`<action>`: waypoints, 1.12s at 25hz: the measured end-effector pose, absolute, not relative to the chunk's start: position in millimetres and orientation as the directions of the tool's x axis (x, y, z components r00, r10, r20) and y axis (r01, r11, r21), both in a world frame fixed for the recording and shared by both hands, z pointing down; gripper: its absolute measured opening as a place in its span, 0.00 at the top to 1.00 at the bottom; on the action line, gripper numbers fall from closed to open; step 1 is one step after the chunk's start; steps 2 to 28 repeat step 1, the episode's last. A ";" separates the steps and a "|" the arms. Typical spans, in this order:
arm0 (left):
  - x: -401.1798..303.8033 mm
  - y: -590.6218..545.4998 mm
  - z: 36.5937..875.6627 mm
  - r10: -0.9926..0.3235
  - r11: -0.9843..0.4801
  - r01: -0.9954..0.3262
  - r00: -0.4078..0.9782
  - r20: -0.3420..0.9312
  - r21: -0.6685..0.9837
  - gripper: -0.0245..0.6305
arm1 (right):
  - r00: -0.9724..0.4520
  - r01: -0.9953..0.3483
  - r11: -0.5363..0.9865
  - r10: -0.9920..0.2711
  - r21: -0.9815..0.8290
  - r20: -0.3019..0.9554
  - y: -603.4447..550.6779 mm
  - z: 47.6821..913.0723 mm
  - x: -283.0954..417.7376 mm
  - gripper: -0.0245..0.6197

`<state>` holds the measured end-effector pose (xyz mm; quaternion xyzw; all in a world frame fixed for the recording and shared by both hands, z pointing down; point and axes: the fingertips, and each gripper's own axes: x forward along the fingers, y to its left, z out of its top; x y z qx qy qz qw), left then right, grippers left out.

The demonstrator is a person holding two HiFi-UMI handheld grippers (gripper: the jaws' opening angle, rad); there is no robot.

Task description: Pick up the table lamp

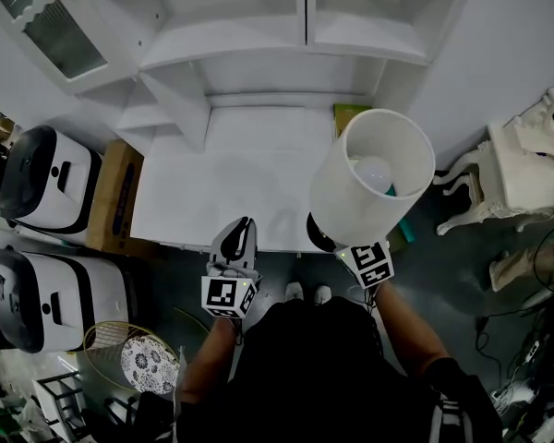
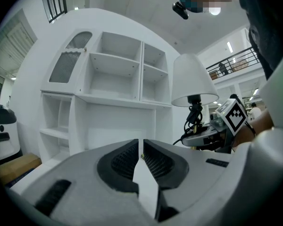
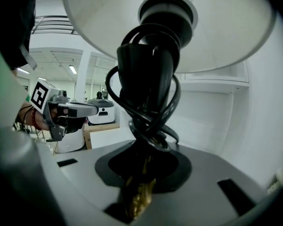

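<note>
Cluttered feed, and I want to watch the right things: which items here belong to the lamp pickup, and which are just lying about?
Part of the job:
- table lamp, off the desk
- right gripper, clamped on its stem
- black cord, wound round the stem

Just about:
- left gripper, shut, empty
- white desk
- shelf unit
- two white machines
- wicker basket
- white side table

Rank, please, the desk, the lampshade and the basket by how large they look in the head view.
1. Desk, largest.
2. Lampshade, though it is nearer the camera, which enlarges it.
3. Basket, smallest.
</note>
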<state>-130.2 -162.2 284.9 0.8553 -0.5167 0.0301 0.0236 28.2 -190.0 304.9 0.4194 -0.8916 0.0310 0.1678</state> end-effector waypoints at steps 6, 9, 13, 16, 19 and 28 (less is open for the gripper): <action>-129.8 -161.1 284.1 -0.883 -0.464 -0.886 0.463 0.074 0.009 0.93 | -0.591 -0.760 0.645 -0.738 0.083 0.327 -188.3 305.5 29.5 0.83; -129.8 -161.1 284.1 -0.883 -0.464 -0.886 0.463 0.074 0.009 0.93 | -0.591 -0.760 0.645 -0.738 0.083 0.327 -188.3 305.5 29.5 0.83; -129.8 -161.1 284.1 -0.883 -0.464 -0.886 0.463 0.074 0.009 0.93 | -0.591 -0.760 0.645 -0.738 0.083 0.327 -188.3 305.5 29.5 0.83; -129.8 -161.1 284.1 -0.883 -0.464 -0.886 0.463 0.074 0.009 0.93 | -0.591 -0.760 0.645 -0.738 0.083 0.327 -188.3 305.5 29.5 0.83; -129.8 -161.1 284.1 -0.883 -0.464 -0.886 0.463 0.074 0.009 0.93 | -0.591 -0.760 0.645 -0.738 0.083 0.327 -188.3 305.5 29.5 0.83; -129.8 -161.1 284.1 -0.883 -0.464 -0.886 0.463 0.074 0.009 0.93 | -0.591 -0.760 0.645 -0.738 0.083 0.327 -188.3 305.5 29.5 0.83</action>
